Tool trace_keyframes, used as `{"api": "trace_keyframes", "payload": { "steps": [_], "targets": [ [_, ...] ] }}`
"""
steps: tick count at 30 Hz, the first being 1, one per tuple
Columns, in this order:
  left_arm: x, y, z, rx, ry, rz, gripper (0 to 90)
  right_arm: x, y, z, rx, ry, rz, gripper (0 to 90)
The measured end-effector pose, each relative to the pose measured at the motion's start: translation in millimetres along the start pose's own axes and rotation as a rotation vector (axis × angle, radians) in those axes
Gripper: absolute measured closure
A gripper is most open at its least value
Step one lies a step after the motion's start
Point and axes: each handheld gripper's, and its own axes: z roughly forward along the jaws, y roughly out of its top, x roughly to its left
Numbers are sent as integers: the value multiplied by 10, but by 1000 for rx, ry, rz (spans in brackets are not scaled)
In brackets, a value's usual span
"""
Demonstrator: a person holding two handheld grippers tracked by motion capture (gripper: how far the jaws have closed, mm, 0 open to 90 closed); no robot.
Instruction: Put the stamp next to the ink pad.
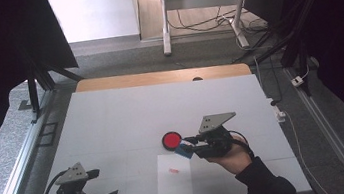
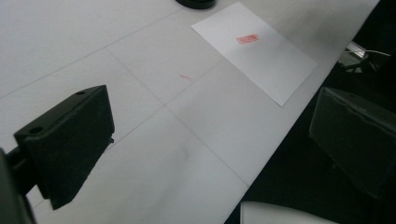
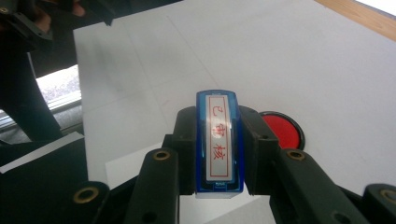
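Observation:
My right gripper [image 1: 194, 144] is shut on a blue stamp [image 1: 183, 150], held just above the table between the red ink pad [image 1: 171, 140] and the white sheet of paper [image 1: 175, 182]. In the right gripper view the stamp [image 3: 219, 140] sits upright between the two jaws, its label with red characters facing the camera, and the ink pad [image 3: 281, 129] lies just behind it. A red stamped mark [image 2: 247, 38] shows on the paper [image 2: 266, 60]. My left gripper [image 1: 103, 185] hovers at the table's near left corner, open with nothing between its jaws [image 2: 210, 140].
The white table [image 1: 126, 113] has a wooden strip [image 1: 157, 77] along its far edge. A faint red smear [image 2: 186, 77] marks the tabletop left of the paper. Dark frames and cables stand around the table, beyond its edges.

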Motion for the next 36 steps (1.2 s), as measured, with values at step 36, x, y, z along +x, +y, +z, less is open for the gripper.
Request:
{"api": "trace_keyframes", "payload": {
  "steps": [36],
  "targets": [
    [17, -40, -58, 12, 94, -20, 1, -550, -334, -36, 136, -273, 81, 702]
  ]
}}
